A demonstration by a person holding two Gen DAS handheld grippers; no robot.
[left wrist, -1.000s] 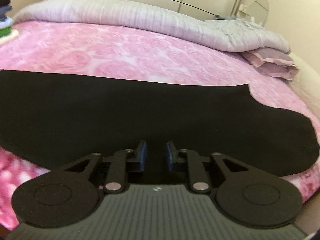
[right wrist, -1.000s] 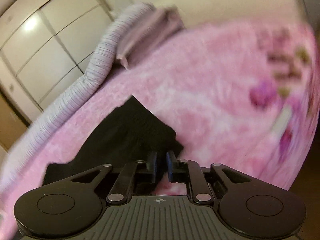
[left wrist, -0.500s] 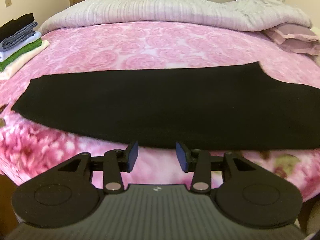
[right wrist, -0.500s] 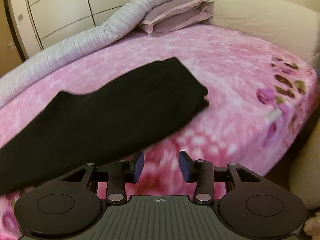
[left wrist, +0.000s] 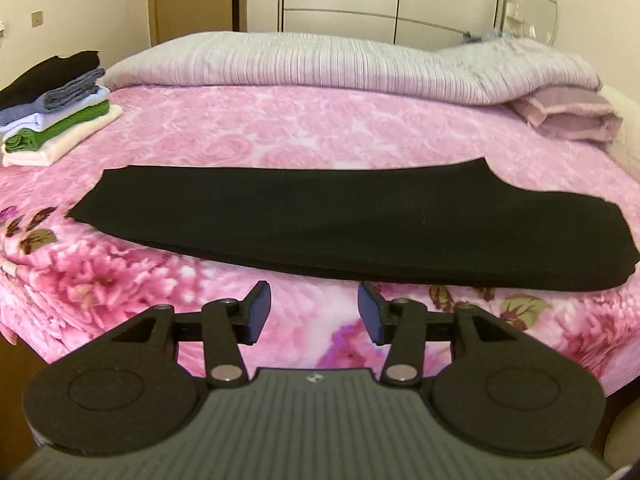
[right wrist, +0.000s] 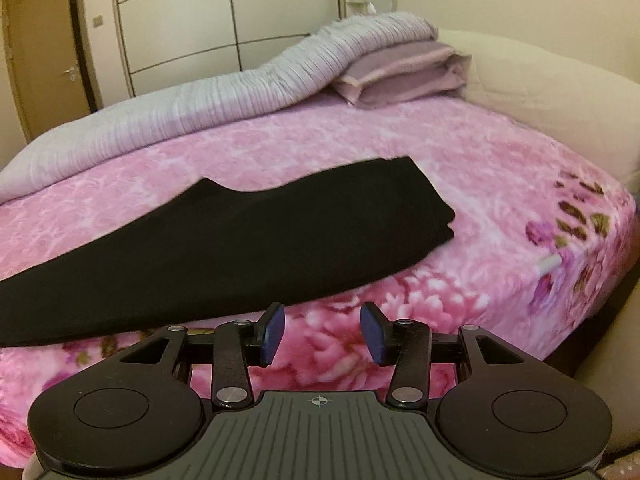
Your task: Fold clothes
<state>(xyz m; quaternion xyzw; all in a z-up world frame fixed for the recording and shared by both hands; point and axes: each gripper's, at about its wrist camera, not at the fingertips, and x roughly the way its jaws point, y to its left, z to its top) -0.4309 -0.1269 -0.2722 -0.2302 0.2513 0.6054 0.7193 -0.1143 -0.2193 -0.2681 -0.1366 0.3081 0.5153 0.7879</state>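
Observation:
A black garment [left wrist: 320,220] lies folded into a long flat strip across the pink flowered bedspread [left wrist: 280,132]. The right wrist view shows its right end [right wrist: 248,236]. My left gripper [left wrist: 314,312] hangs in front of the strip's near edge, clear of the cloth, its jaws opening with nothing between them. Short of the same near edge and toward the strip's right end, my right gripper [right wrist: 322,334] is also opening, and only bedspread shows between its blue pads [right wrist: 274,332].
A stack of folded clothes [left wrist: 52,108] sits at the bed's far left corner. A grey ribbed duvet [left wrist: 340,64] and a mauve pillow [left wrist: 568,116] lie along the far side. The bed's front edge drops off just below both grippers. Wardrobe doors [right wrist: 200,20] stand behind.
Both grippers have let go of the black garment, opened wider and drawn back and up from it. The garment now lies flat on the bed, farther from both cameras.

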